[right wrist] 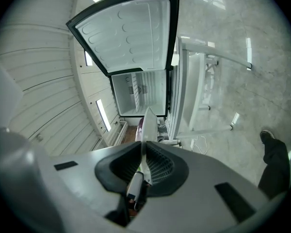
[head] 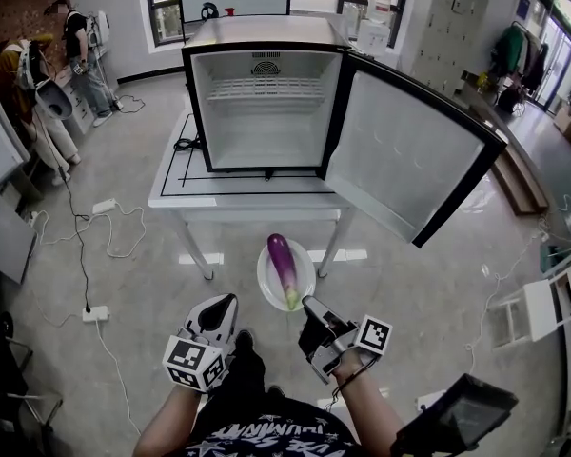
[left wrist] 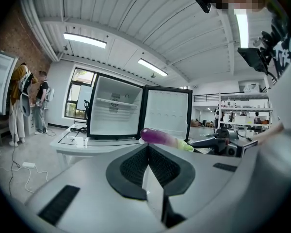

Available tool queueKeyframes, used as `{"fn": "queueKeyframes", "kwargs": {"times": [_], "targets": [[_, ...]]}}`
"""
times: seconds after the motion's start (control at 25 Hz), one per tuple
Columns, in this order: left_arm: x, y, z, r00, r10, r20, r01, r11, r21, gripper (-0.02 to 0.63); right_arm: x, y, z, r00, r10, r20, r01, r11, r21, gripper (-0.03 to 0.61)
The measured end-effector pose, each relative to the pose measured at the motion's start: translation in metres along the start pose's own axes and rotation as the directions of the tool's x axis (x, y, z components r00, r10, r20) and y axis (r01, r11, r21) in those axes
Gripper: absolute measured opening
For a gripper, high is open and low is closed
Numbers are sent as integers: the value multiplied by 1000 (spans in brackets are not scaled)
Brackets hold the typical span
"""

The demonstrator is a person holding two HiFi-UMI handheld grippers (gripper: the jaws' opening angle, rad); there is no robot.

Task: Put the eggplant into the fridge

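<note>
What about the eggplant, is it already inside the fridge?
No, the eggplant lies on a white plate that the right hand-held gripper holds by the rim, in front of the open fridge.

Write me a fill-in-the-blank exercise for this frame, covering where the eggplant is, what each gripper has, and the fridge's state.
1. The eggplant lies on a white plate that is clamped at its rim by the ____.
2. The left gripper has its jaws together and holds ____.
3. The fridge stands on the table with its door swung ____.

Missing words: right gripper; nothing; open.
</note>
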State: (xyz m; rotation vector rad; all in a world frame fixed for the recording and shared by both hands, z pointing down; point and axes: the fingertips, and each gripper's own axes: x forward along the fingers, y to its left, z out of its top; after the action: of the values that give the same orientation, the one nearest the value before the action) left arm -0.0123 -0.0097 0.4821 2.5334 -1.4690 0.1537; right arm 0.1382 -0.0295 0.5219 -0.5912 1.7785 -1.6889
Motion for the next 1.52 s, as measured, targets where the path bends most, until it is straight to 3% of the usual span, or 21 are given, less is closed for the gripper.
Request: {"fn": "queueKeyframes", "kwargs": {"times": [0.8,1.52], "targets": [[113,136,39,999,-39,-3,39,999,-18,9,153,-17,75,999,-12,47,12,1000,-2,25],[173,220,64,991,-133,1,133,991,-22,9,251,-30,111,989,-21,144,22,1000,-3,25]]}}
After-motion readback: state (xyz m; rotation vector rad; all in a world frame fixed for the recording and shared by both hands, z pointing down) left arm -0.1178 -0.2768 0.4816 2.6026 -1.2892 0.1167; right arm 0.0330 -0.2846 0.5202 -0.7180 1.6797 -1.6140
